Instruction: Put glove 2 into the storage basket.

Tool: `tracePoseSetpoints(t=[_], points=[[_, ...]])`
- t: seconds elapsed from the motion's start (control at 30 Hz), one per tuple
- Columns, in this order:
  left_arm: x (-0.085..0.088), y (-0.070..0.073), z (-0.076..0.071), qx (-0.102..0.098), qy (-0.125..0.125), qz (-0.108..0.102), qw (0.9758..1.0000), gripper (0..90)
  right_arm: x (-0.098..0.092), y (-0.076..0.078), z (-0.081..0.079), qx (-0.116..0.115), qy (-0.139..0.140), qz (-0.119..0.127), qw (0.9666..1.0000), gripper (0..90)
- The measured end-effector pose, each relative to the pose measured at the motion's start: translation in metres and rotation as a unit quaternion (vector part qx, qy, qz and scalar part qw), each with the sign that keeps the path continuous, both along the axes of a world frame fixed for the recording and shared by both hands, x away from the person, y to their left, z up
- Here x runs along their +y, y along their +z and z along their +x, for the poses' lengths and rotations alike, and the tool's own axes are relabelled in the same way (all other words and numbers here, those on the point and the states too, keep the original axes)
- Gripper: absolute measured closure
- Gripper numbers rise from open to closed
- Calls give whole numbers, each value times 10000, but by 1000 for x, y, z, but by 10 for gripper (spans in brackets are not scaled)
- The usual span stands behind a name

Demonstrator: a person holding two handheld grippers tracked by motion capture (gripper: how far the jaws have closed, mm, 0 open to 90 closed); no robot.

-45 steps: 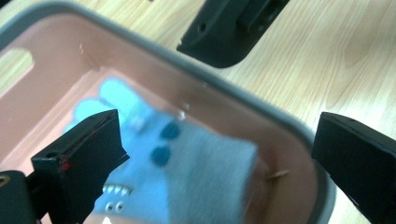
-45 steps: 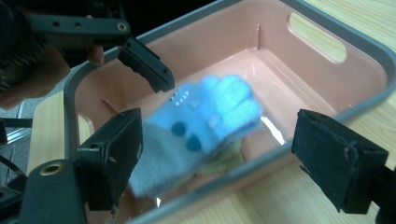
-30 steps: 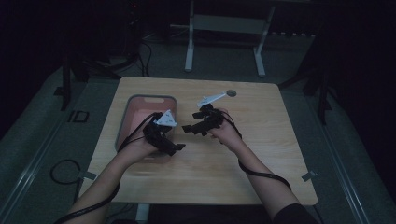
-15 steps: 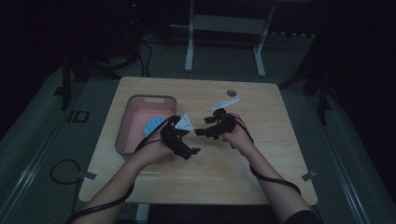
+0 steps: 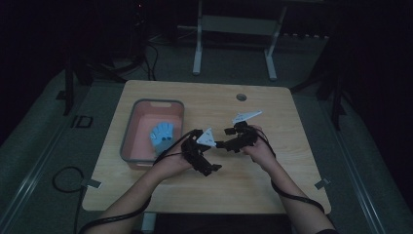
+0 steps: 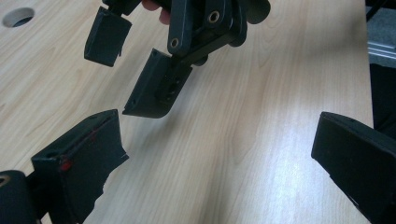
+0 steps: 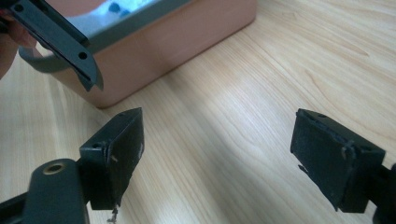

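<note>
A pink bin with a grey rim stands on the left half of the wooden table, and a light blue glove-like thing lies inside it. My left gripper hovers just right of the bin, open and empty; in the left gripper view its jaws stand wide apart over bare wood. My right gripper faces it from the right, also open and empty. In the right gripper view the bin is close ahead, and the blue thing peeks over its rim.
A round cable hole sits near the table's far edge. The right gripper's jaws hang near the top of the left gripper view. Cables trail from both grippers towards the near edge. A metal stand is on the floor beyond the table.
My left gripper has moved right, away from the bin, toward the table's middle. The blue thing now lies uncovered in the bin. My right gripper has drifted slightly right.
</note>
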State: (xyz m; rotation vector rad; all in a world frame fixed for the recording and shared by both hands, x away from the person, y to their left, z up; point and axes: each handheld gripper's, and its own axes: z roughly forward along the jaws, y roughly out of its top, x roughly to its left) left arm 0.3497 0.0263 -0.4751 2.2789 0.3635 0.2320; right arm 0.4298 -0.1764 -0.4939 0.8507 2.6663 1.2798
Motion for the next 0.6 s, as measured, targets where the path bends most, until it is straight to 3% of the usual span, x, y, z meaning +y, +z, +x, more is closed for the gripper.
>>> tracePoseSetpoints(t=[0.6], points=[[-22, -31, -9, 201, -301, 24, 9993, 24, -36, -25, -18, 94, -173, -44, 9998, 174]])
